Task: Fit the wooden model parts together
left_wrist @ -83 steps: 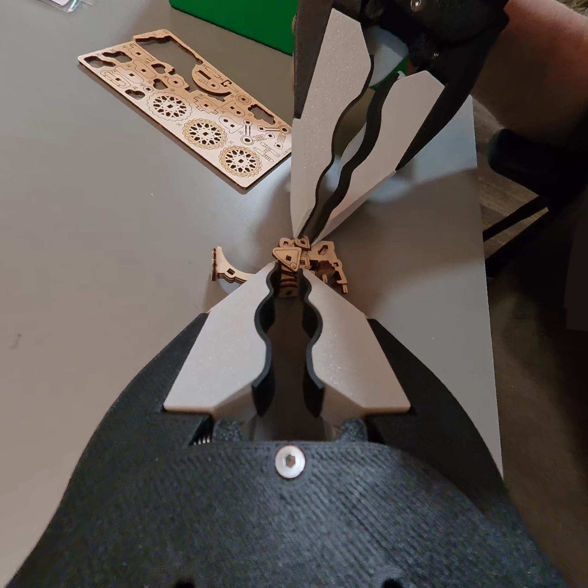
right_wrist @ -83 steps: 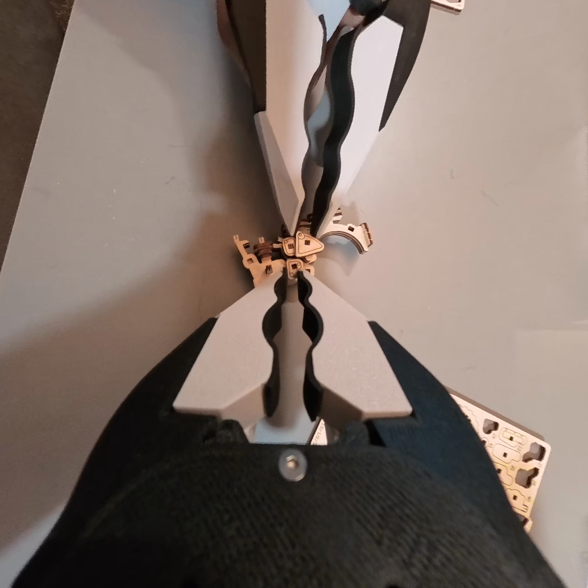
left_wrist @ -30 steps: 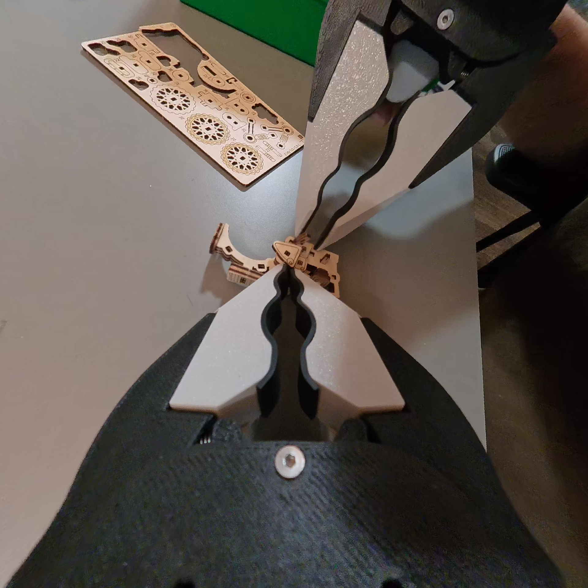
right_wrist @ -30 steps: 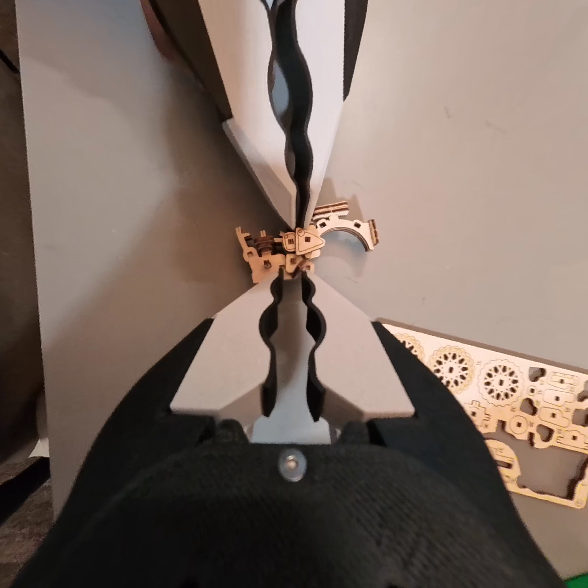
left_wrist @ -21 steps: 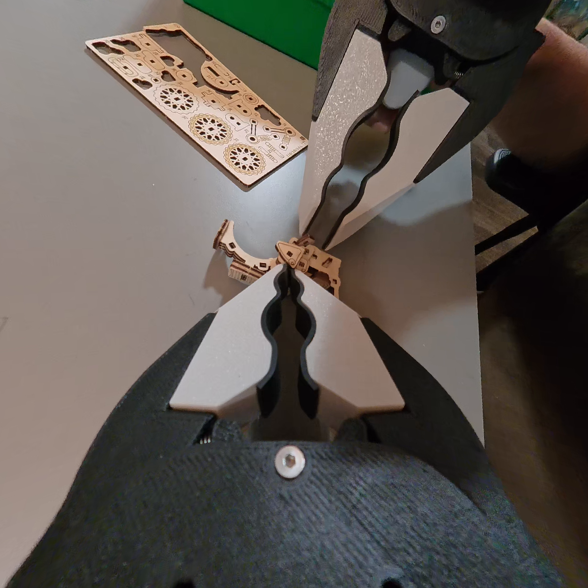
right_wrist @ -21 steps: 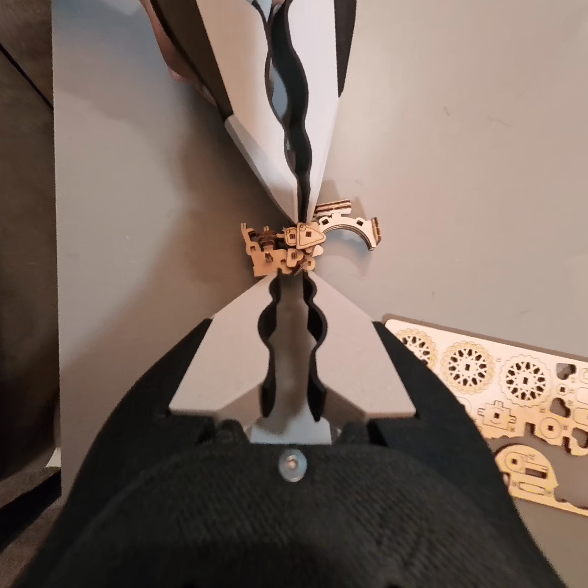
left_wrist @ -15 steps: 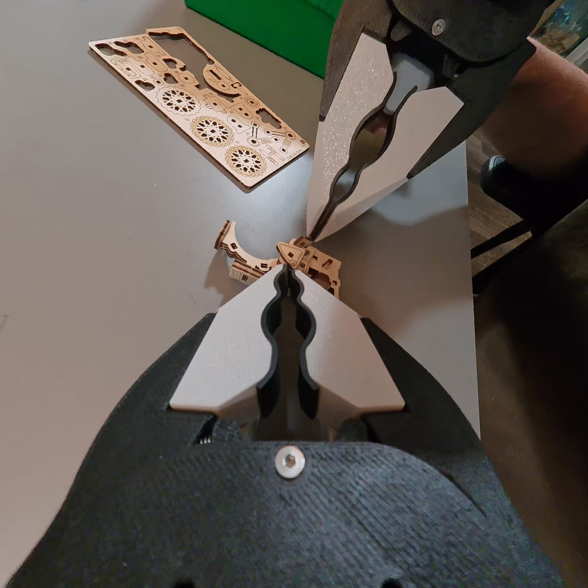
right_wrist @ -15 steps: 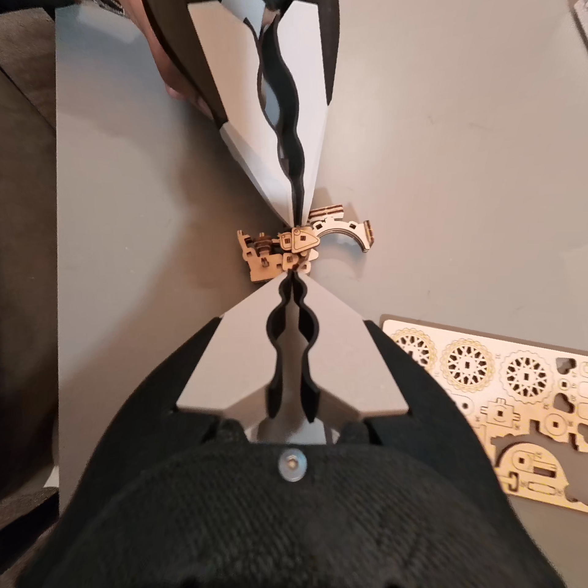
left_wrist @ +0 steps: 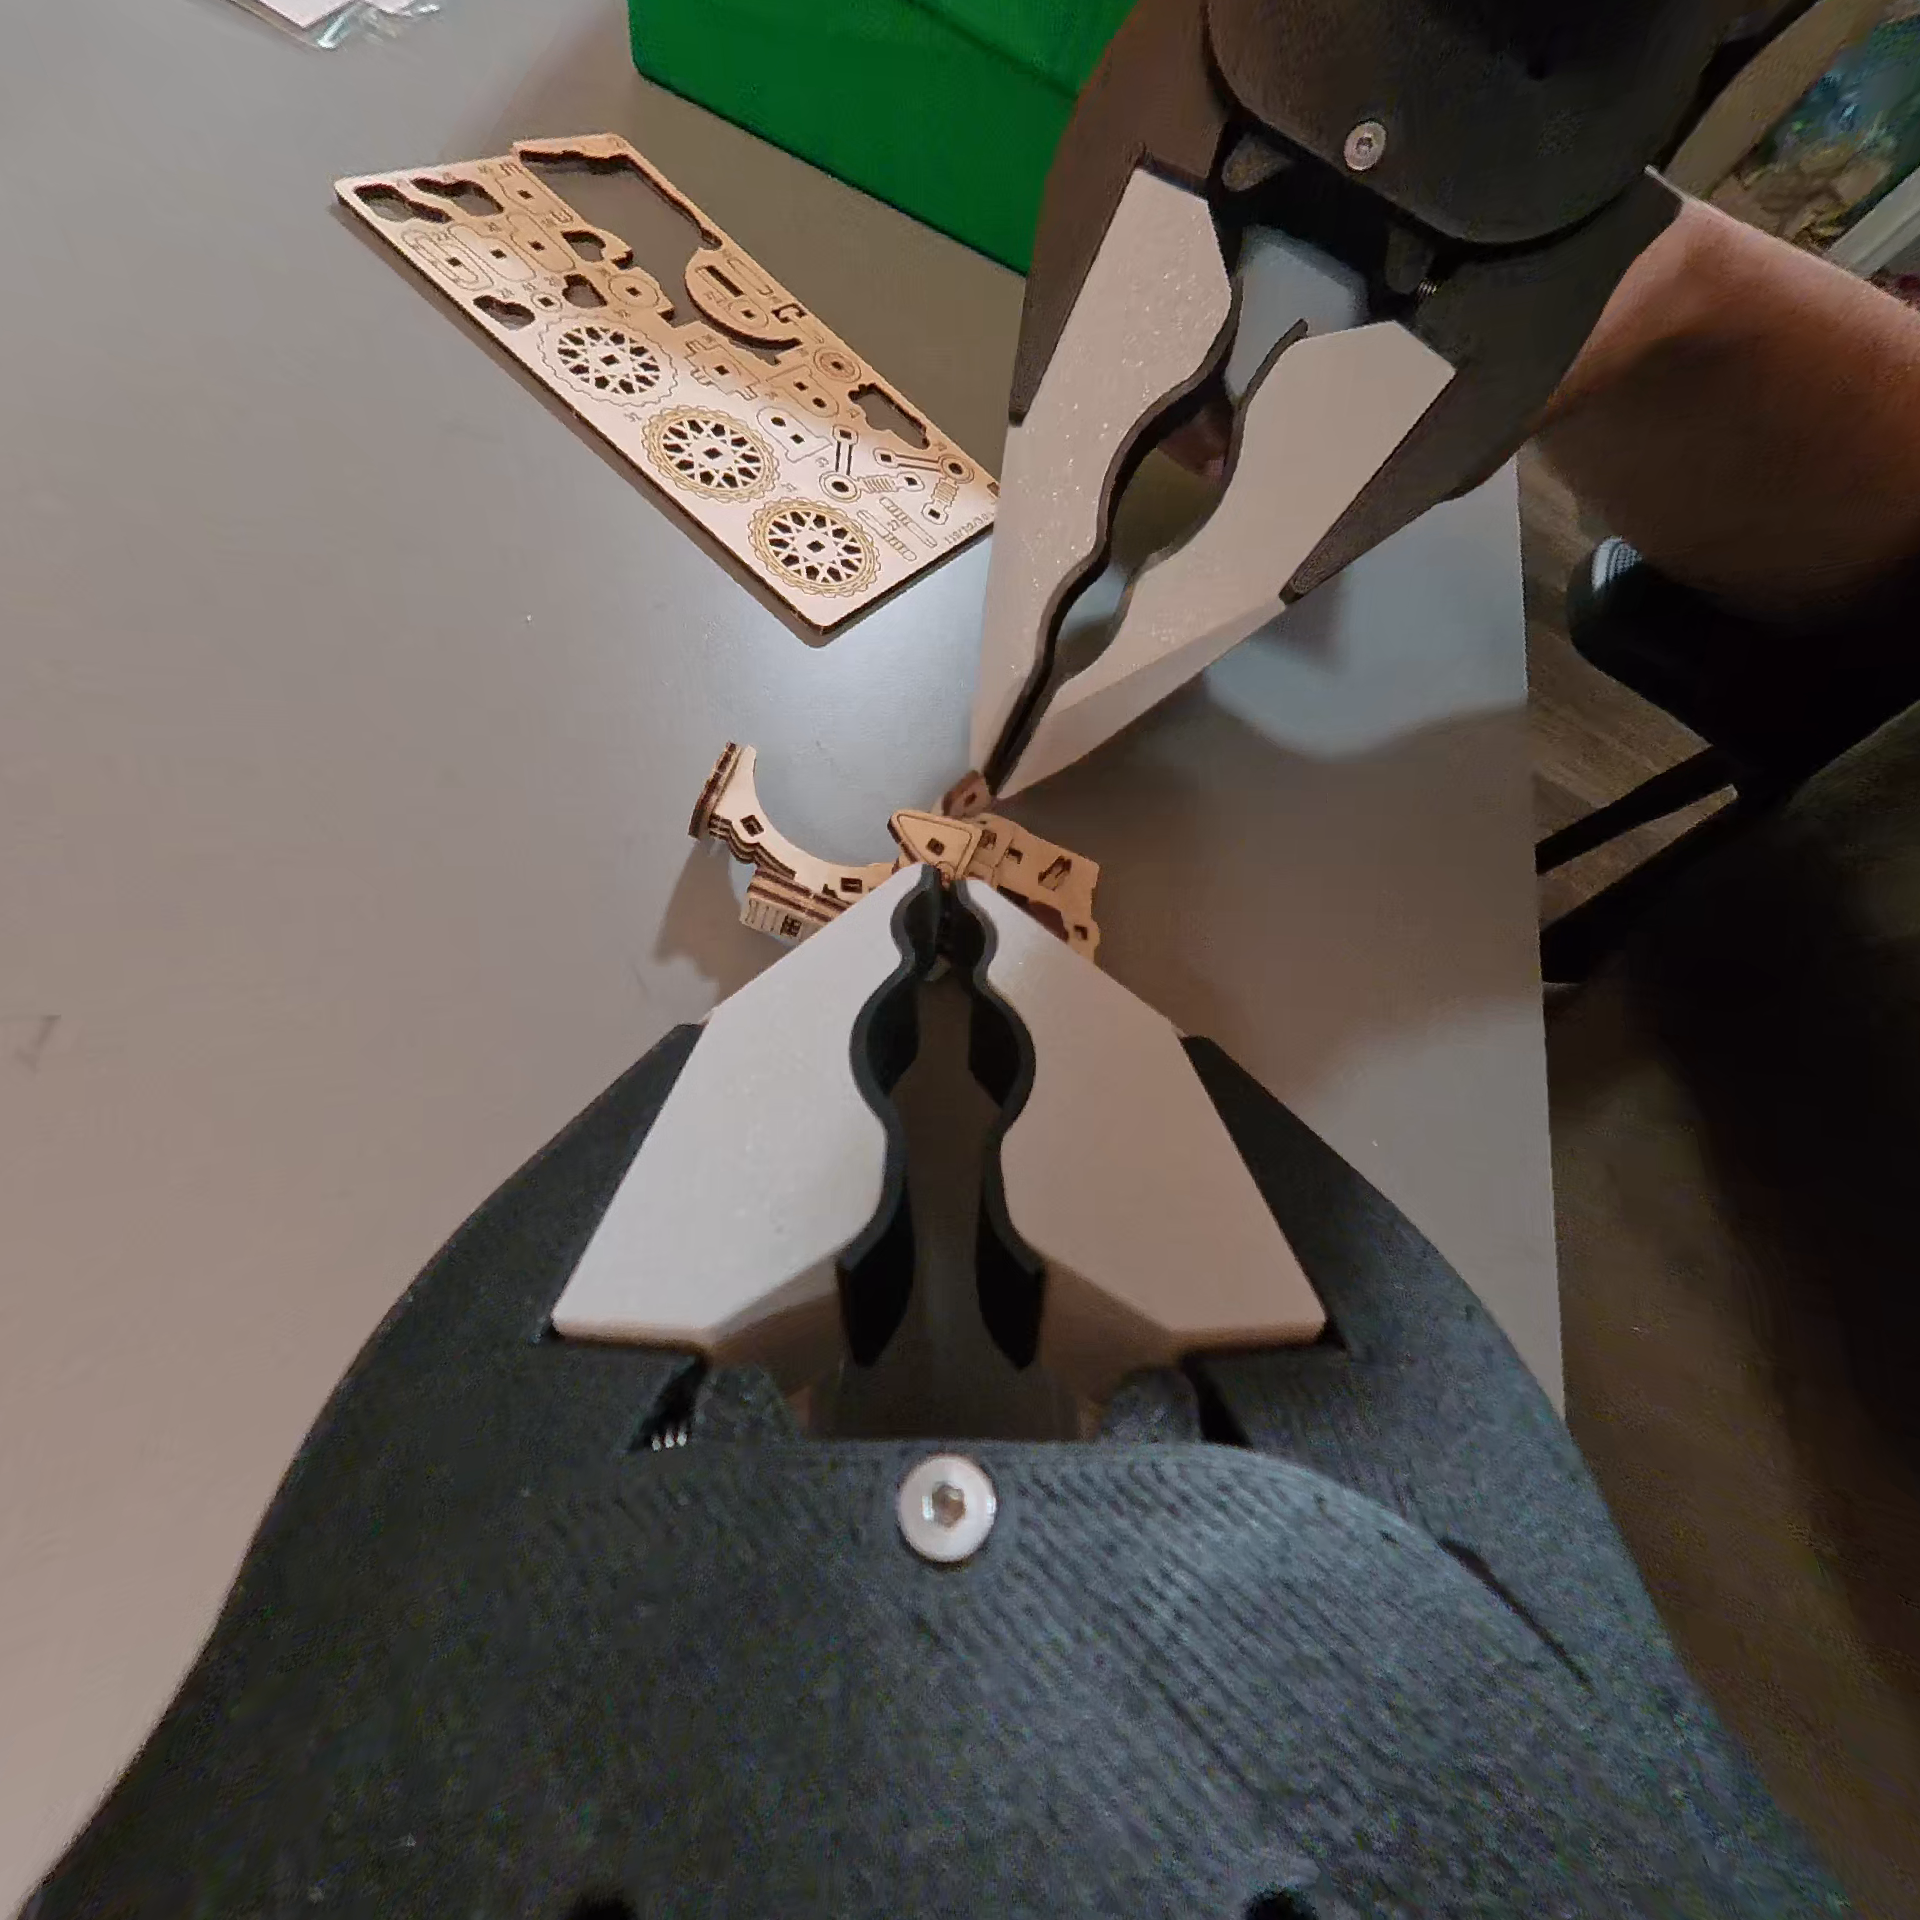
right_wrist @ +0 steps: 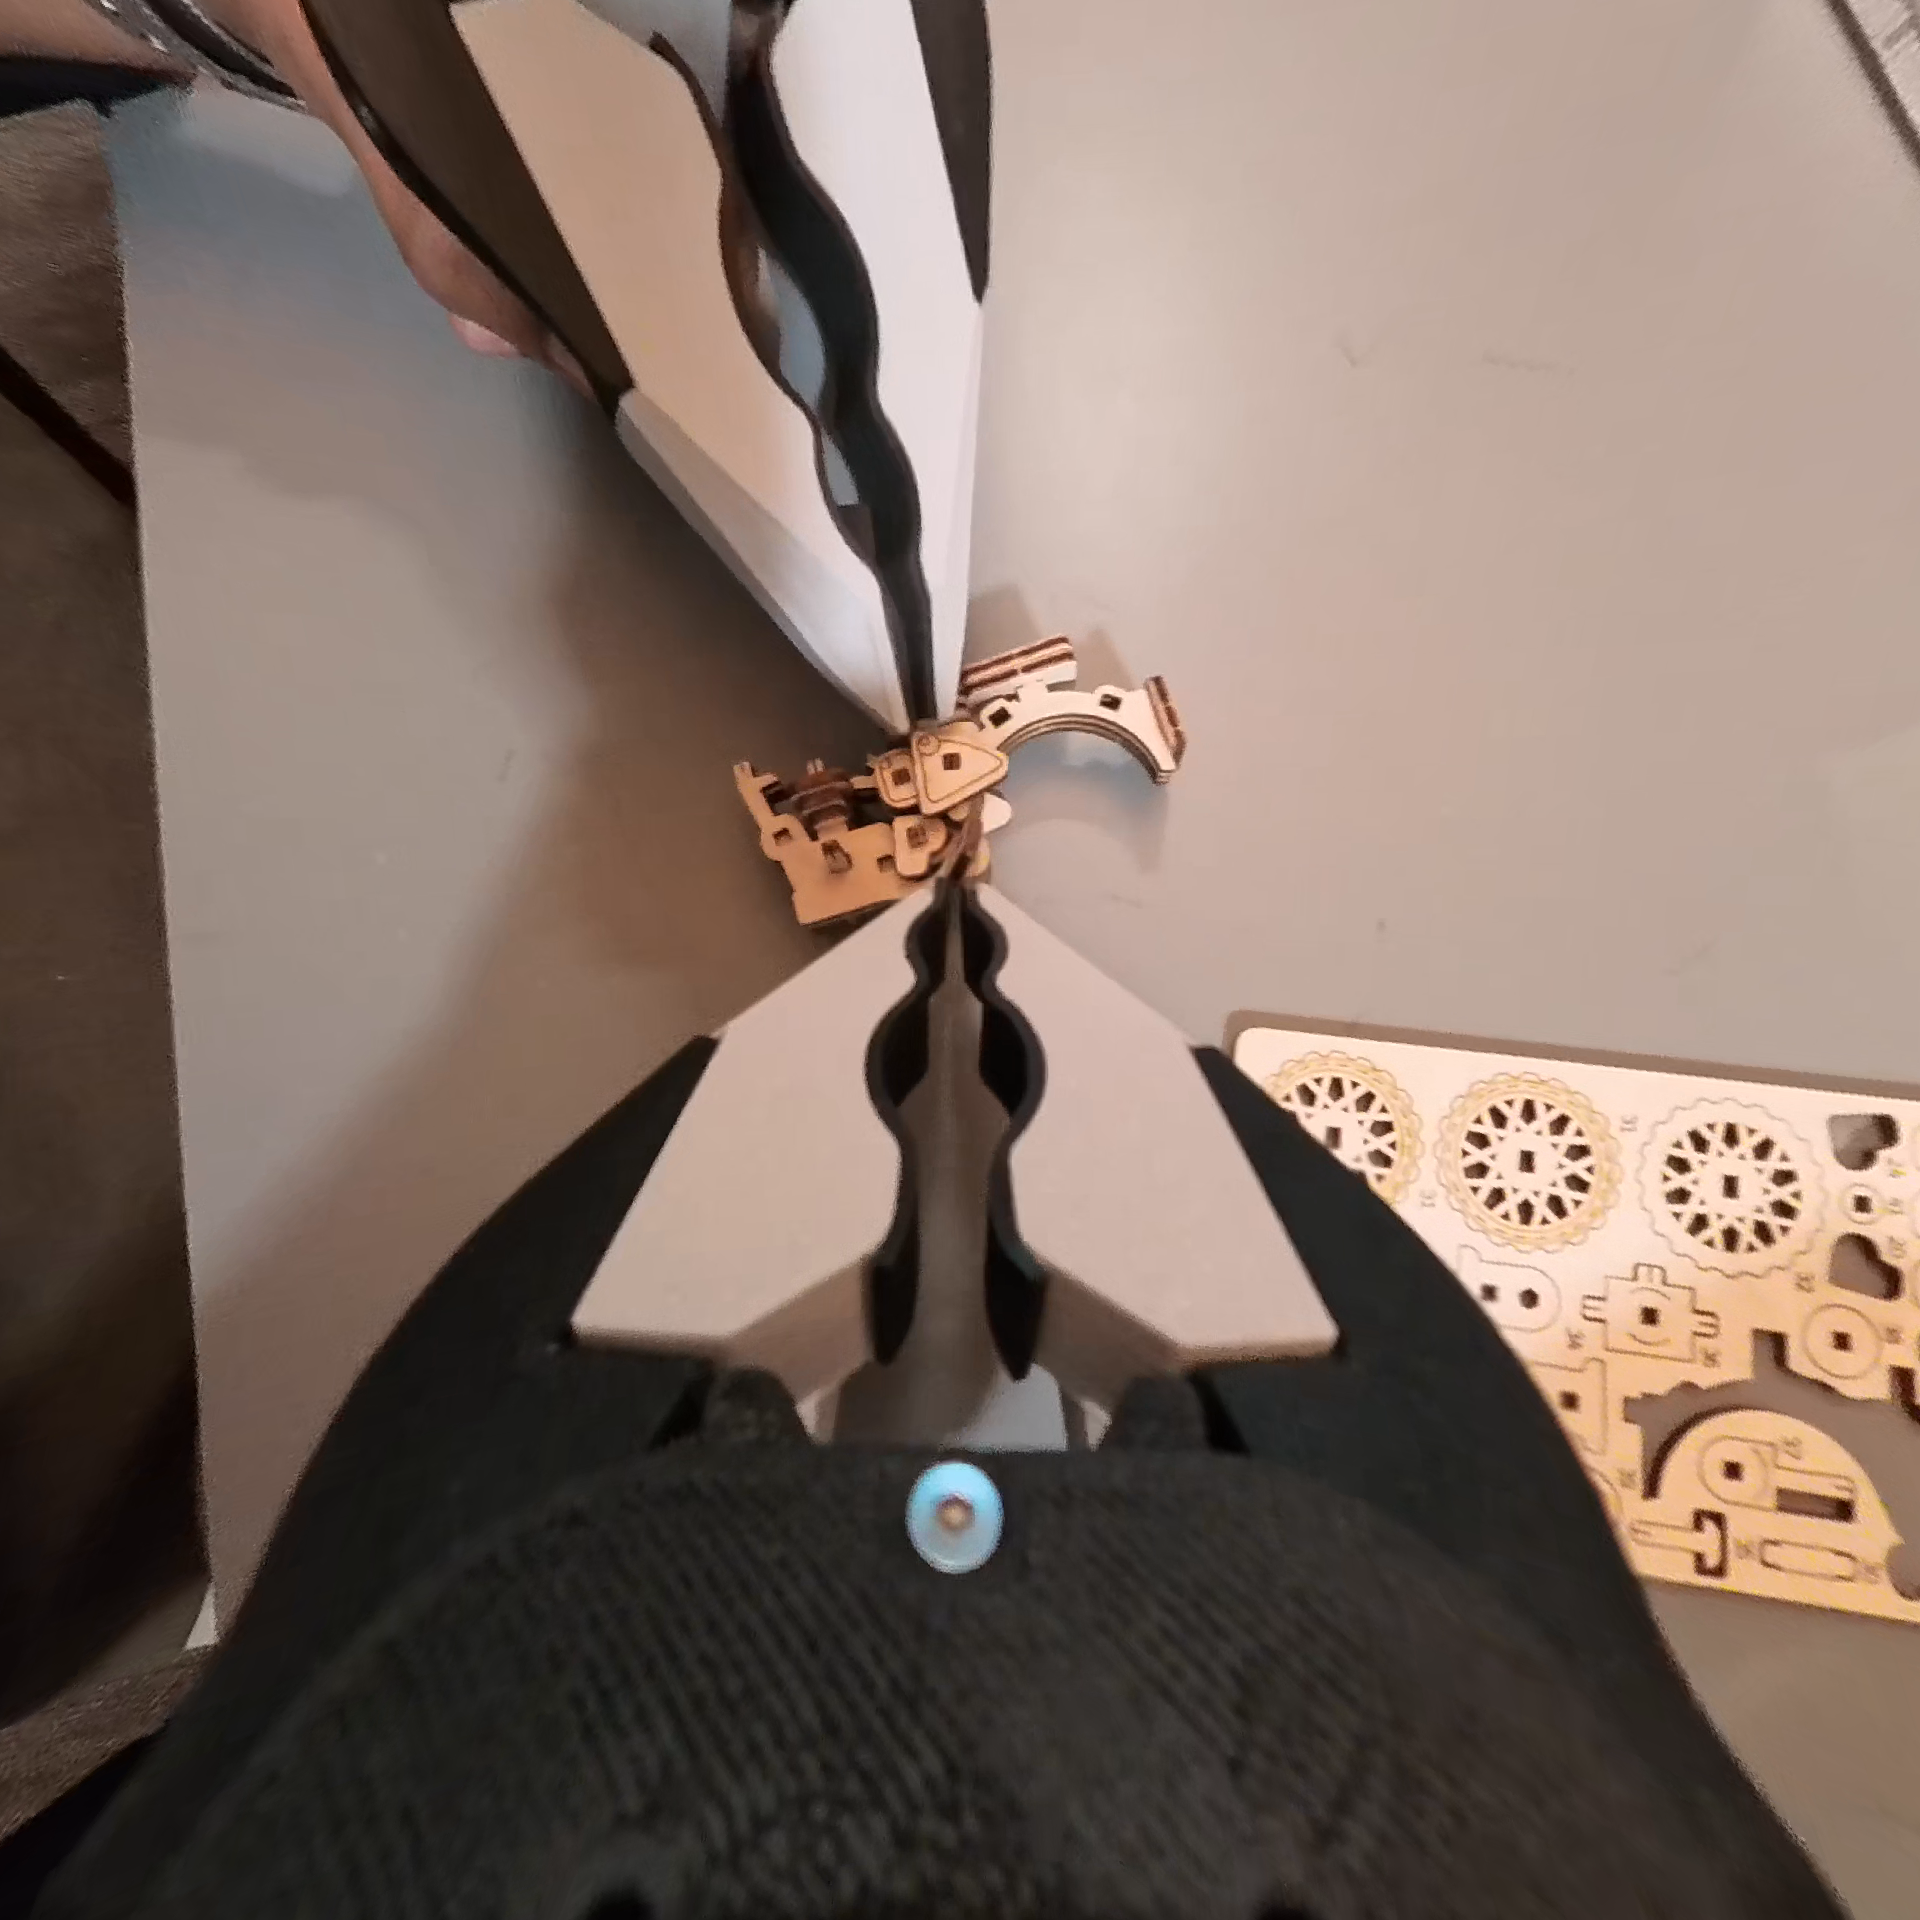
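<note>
A small, partly built wooden model (left_wrist: 1029,862) is held just above the grey table (left_wrist: 312,727); a curved arch piece (left_wrist: 758,831) sticks out of its left side. My left gripper (left_wrist: 940,881) is shut on the model's near side. My right gripper (left_wrist: 992,790) comes in from the upper right, shut, its tips pinching a thin edge on the model's far side. In the right wrist view the model (right_wrist: 831,842) sits between my right gripper (right_wrist: 951,891) below and the left gripper (right_wrist: 920,717) above, with the arch (right_wrist: 1081,717) to the right.
A laser-cut wooden parts sheet (left_wrist: 675,384) with wheels and several punched-out holes lies flat on the table, also in the right wrist view (right_wrist: 1558,1195). A green box (left_wrist: 883,94) stands behind it. The table edge (left_wrist: 1527,831) runs close on the right, with floor beyond. The grippers are tip to tip, or close to it. The curved arch piece (left_wrist: 758,831) sits 4 cm or so from the ends of my left fingers.
My right gripper, slightly open around the model a second ago, has closed its fingers and now grips only at the tips. The left gripper and model have stayed put.
</note>
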Tool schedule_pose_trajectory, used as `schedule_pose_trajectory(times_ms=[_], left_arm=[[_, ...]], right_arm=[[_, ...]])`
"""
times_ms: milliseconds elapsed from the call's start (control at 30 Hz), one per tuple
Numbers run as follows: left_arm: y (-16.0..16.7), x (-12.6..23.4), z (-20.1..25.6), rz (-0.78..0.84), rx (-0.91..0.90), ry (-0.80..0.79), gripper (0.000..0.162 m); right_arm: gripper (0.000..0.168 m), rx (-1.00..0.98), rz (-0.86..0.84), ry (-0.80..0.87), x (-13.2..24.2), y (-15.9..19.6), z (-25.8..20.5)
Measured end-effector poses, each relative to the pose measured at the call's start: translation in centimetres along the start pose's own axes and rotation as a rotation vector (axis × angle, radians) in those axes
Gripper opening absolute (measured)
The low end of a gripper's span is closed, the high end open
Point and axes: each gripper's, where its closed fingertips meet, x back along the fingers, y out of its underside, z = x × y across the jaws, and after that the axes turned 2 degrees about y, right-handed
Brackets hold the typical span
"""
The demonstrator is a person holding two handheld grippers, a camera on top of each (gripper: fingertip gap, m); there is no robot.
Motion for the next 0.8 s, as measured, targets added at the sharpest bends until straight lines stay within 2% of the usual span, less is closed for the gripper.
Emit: schedule_pose_trajectory(times_ms=[200,533,667,800], left_arm=[[-0.3,0.4,0.0,0.026,-0.012,-0.026,0.002],[-1.4,1.4,-0.9,0.123,0.027,-0.066,0.003],[-2.1,2.0,-1.2,0.185,0.092,-0.031,0.004],[-2.6,2.5,-1.6,0.239,0.137,-0.010,0.005]], right_arm=[[0.013,-0.045,0.023,0.029,-0.4,0.1,0.2],[0.016,-0.106,0.032,0.142,-0.2,1.3,2.1],[0.020,-0.053,0.005,0.194,-0.9,1.6,2.5],[0.008,-0.072,0.000,0.140,-1.5,1.1,2.2]])
